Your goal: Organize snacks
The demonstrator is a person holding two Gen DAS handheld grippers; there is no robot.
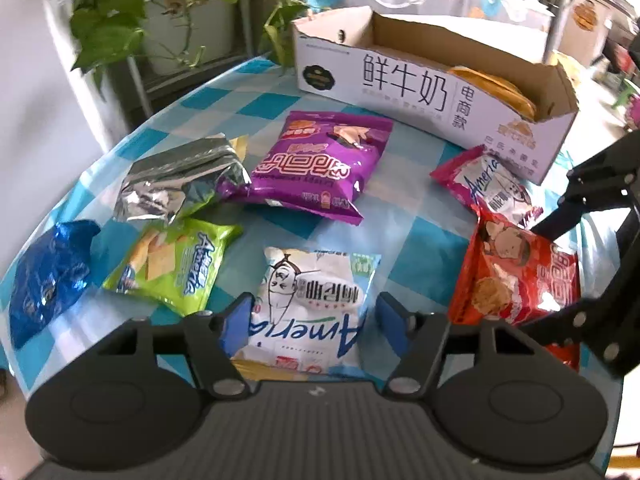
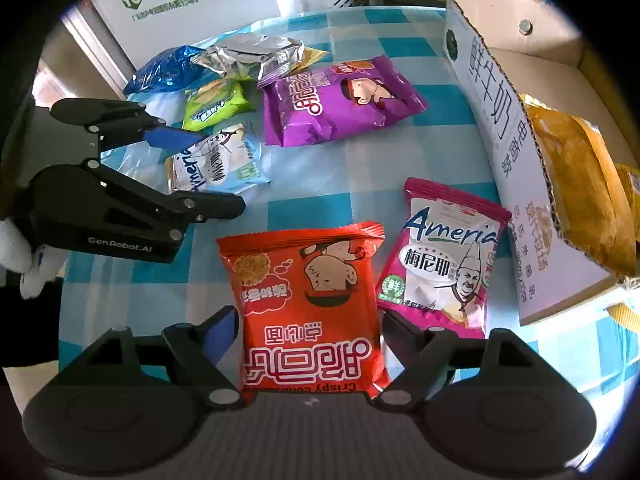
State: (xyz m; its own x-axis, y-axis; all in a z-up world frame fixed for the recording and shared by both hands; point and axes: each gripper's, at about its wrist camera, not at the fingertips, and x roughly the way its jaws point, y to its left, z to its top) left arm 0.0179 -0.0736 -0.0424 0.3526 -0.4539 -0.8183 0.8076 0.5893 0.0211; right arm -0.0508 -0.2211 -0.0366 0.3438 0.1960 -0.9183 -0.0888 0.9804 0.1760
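The white Ameria packet [image 1: 310, 304], at six o'clock on the checked table [image 1: 416, 224], is being straddled by the left gripper [image 1: 314, 316], its jaws parted beside the packet's edges. At four o'clock, the red snack bag [image 2: 308, 304] is being framed by the right gripper [image 2: 310, 336], jaws wide and clear of it, while the milk carton box [image 2: 504, 152] is being left at two o'clock.

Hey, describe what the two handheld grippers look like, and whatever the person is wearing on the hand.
Both the left gripper and right gripper are matte black linkage frames with silver rivets, round black discs at the base and blue pads on the fingers. One side plate reads GenRobot.AI in pale lettering. A white glove shows at the left gripper's handle.
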